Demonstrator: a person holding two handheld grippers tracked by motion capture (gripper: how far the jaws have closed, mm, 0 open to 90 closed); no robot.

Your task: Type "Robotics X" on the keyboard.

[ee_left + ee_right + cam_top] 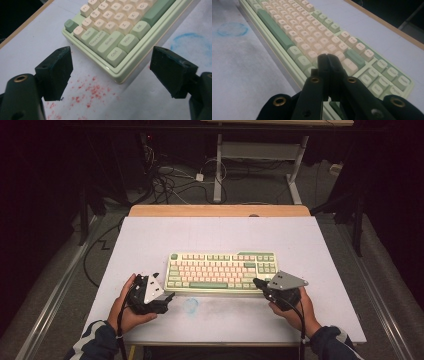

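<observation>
Keyboard [222, 271], a green-and-cream mechanical one, lies flat near the middle of the white table [150, 240], square to the person. At its left front corner the left gripper [111, 73] hovers with jaws wide apart, the Ctrl corner between them but untouched. Over the right end the right gripper [328, 65] has its jaws pressed together on nothing, tips poised above the keys. Judging by this, the work has barely started: no grip on the case yet.

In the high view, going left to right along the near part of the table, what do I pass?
Left gripper → blue smudge → keyboard → right gripper.
</observation>
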